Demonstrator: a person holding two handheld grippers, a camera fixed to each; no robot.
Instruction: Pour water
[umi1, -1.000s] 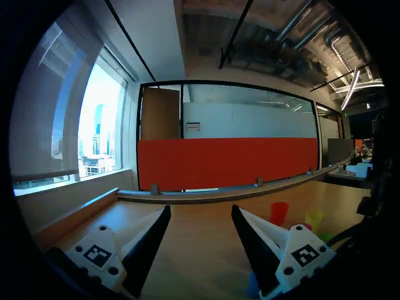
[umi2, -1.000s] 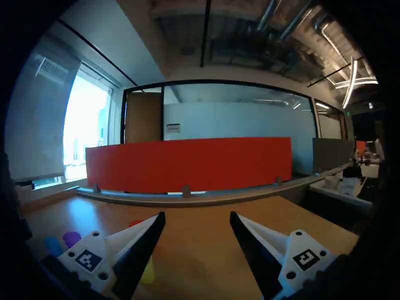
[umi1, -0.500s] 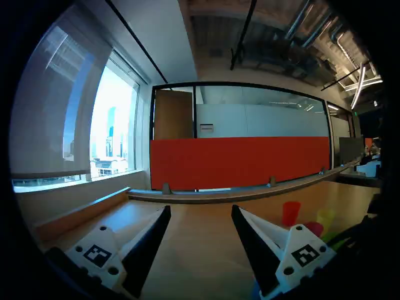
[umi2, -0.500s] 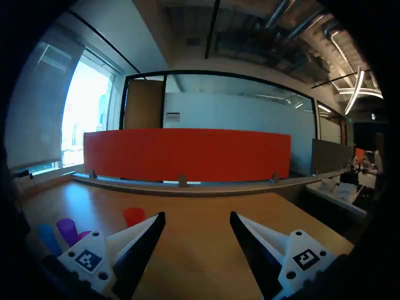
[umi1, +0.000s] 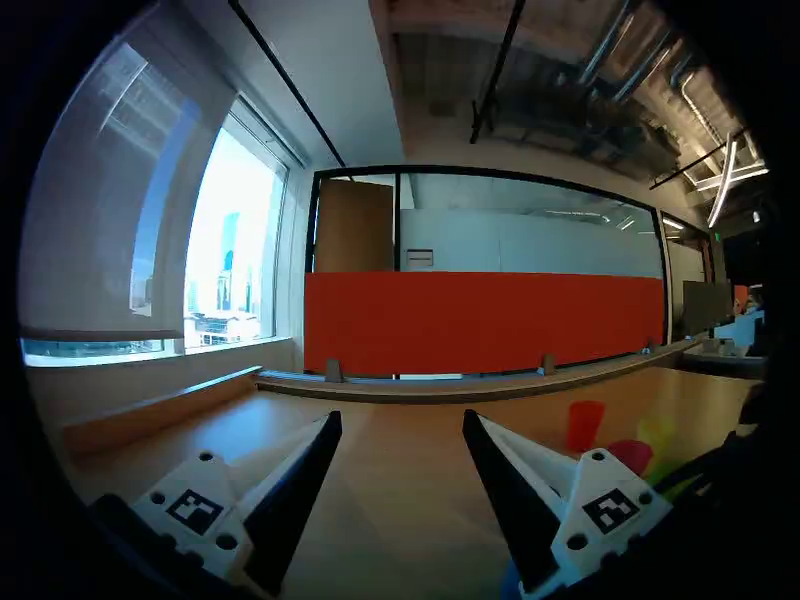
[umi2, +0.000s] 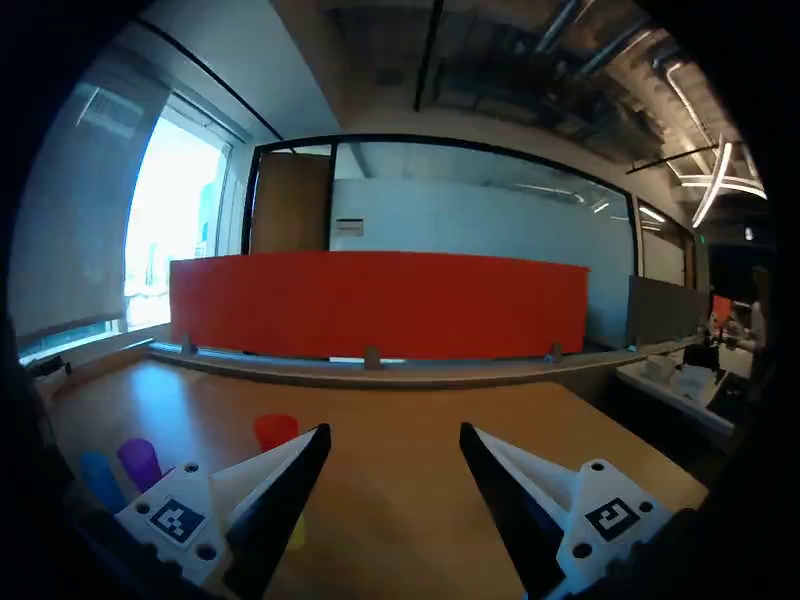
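Observation:
Several coloured plastic cups stand on a wooden table (umi1: 400, 480). In the left gripper view an orange cup (umi1: 585, 425), a pink cup (umi1: 632, 455) and a yellow cup (umi1: 657, 435) stand to the right of my left gripper (umi1: 400, 445), which is open and holds nothing. In the right gripper view an orange cup (umi2: 274, 432), a purple cup (umi2: 140, 463) and a blue cup (umi2: 102, 480) stand at the left, partly behind the left finger of my right gripper (umi2: 392, 445). A yellow cup (umi2: 297, 532) peeks out under that finger. The right gripper is open, nothing between its fingers.
A long red partition (umi1: 480, 322) on a raised ledge closes off the table's far edge. Bright windows (umi1: 215, 270) run along the left. A second desk with clutter (umi2: 690, 385) lies beyond the table's right edge. Bare wood (umi2: 400, 500) lies ahead of both grippers.
Both views have shifted slightly. In the right gripper view the table and cups have come into sight lower left. In the left gripper view the cups slid a little to the right. Both grippers stay open.

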